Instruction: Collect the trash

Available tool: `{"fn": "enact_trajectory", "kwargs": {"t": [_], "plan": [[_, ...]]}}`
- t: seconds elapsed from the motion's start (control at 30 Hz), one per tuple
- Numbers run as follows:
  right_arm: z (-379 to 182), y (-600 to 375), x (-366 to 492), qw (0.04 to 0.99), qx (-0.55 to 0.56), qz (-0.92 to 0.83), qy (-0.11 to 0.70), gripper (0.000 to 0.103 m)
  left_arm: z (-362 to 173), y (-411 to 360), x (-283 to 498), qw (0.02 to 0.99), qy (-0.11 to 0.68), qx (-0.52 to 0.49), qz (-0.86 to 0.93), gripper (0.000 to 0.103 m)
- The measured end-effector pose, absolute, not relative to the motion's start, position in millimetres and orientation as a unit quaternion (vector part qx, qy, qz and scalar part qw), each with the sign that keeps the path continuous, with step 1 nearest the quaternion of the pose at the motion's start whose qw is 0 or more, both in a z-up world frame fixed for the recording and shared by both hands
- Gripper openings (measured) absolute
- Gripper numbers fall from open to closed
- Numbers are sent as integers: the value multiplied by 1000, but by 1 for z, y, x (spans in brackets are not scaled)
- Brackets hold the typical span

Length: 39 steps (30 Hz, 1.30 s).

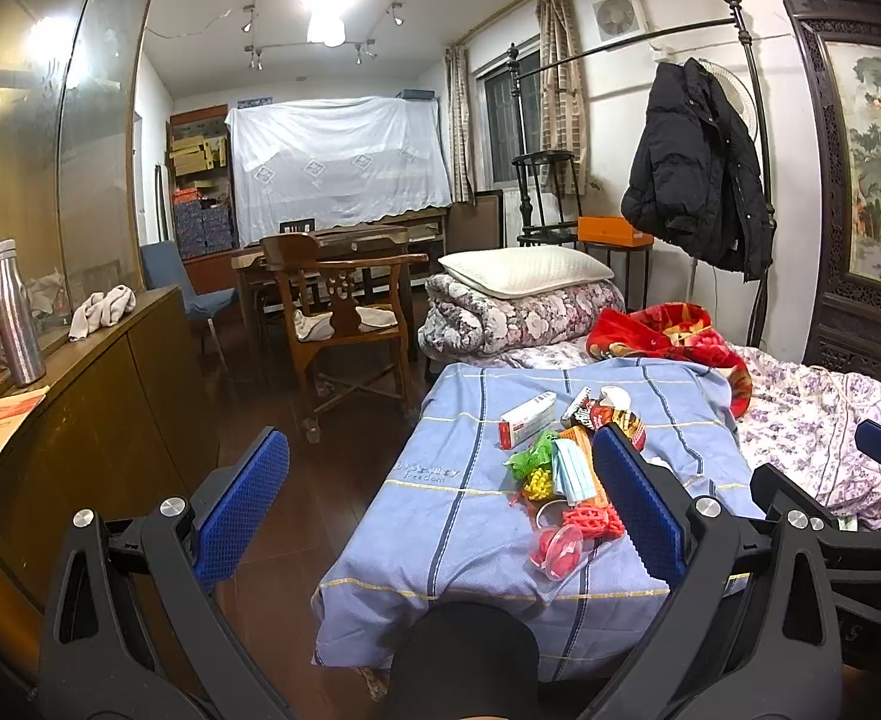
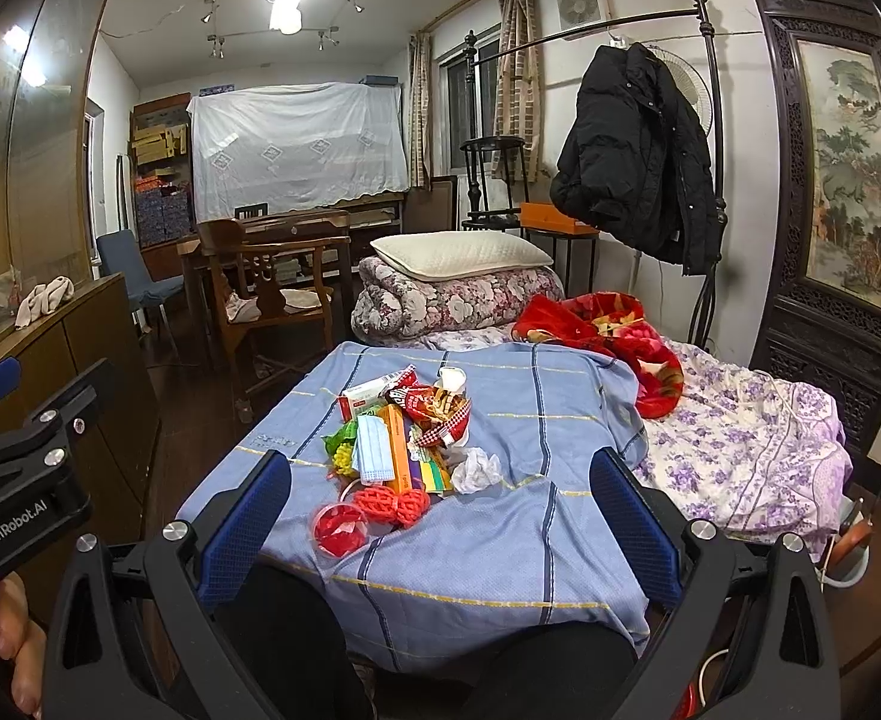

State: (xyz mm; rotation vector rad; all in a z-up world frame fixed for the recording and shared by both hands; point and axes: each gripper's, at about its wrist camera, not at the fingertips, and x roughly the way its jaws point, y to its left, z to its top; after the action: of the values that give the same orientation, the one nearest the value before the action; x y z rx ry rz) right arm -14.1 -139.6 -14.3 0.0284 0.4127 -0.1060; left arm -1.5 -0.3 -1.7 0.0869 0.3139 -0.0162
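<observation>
A pile of trash (image 2: 404,450) lies on the blue striped sheet (image 2: 500,546) of the bed: a red-and-white box (image 2: 365,399), a snack wrapper (image 2: 437,405), a blue face mask (image 2: 374,450), a crumpled white tissue (image 2: 475,471), red foam nets (image 2: 395,504) and a clear cup with red bits (image 2: 339,531). The pile also shows in the left wrist view (image 1: 566,468). My right gripper (image 2: 440,534) is open and empty, held back from the pile. My left gripper (image 1: 440,516) is open and empty, to the left of the pile.
A wooden sideboard (image 1: 80,420) with a steel bottle (image 1: 17,315) stands left. A wooden armchair (image 1: 344,324) and a table stand beyond the bed. A folded quilt with a pillow (image 2: 458,282), a red blanket (image 2: 614,336) and a hanging black coat (image 2: 638,162) are at the far end.
</observation>
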Motion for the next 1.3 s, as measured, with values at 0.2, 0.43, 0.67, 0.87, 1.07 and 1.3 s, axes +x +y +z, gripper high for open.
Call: {"fn": "enact_trajectory", "kwargs": {"t": [0.2,0.43,0.67,0.87,1.07,1.3], "plan": [[-14,-139,-14,977,15,-51,204,97,-2,0,-2,987,156,43,-8,97],[-14,-138,-14,977,16,-51,204,97,-3,0,-1,987,156,44,-7,97],[-13,-137,-15,978,14,-49,204,97,-1,2,-1,987,155,44,-4,97],[-14,-136,-15,978,15,-49,204,97,-1,4,1,987,157,43,-3,97],[-13,-137,-15,978,16,-49,204,97,-1,6,2,987,157,42,-2,97],[-12,-137,-15,978,13,-48,204,97,-1,6,2,987,157,43,-2,97]]}}
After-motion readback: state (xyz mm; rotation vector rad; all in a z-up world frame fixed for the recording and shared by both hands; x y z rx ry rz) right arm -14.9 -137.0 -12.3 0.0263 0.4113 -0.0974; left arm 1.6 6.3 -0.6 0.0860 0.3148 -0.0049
